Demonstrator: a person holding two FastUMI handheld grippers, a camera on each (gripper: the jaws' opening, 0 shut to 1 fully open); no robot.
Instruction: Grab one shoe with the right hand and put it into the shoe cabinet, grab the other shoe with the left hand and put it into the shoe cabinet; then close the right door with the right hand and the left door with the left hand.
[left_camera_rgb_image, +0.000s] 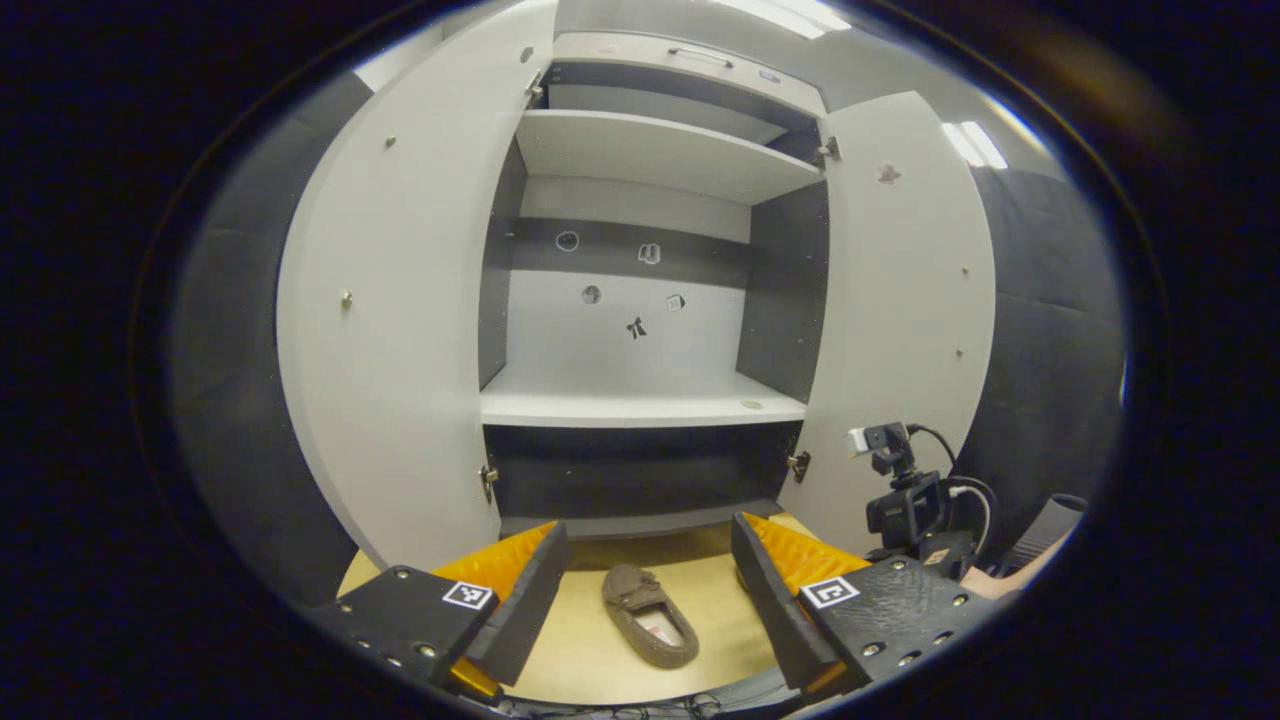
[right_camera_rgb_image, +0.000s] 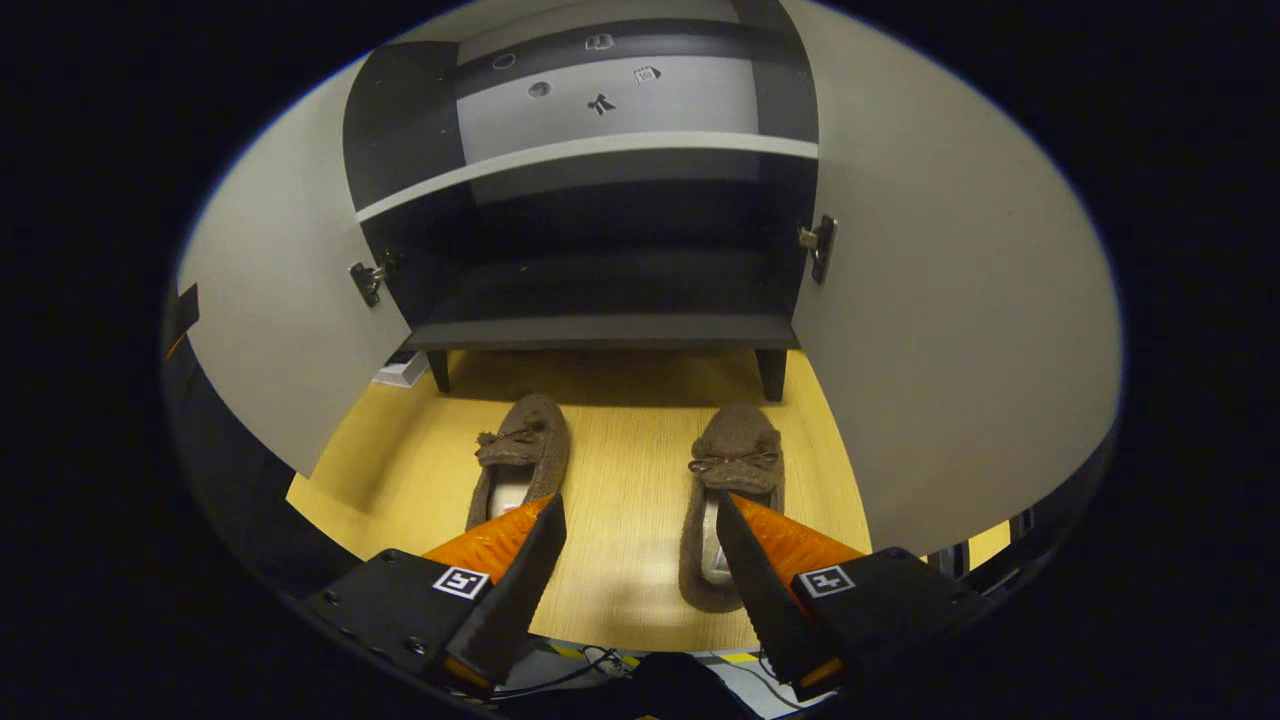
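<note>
Below the open shoe cabinet (right_camera_rgb_image: 600, 330), both shoes lie on the floor (right_camera_rgb_image: 630, 480), toes toward it. Right tongs (right_camera_rgb_image: 640, 560) gape wide, empty, low over the right shoe (right_camera_rgb_image: 728, 490), its long axis pointing ahead. Left tongs (left_camera_rgb_image: 648, 585), equally spread and empty, hang higher, the left shoe (left_camera_rgb_image: 648, 615) below.

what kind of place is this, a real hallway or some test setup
Most likely a staged recording booth, not a lived-in hallway. A pale shoe cabinet stands with both doors open and bare shelves, black cloth hangs behind it, and two brown slippers sit on the wood-look floor in front.
</note>
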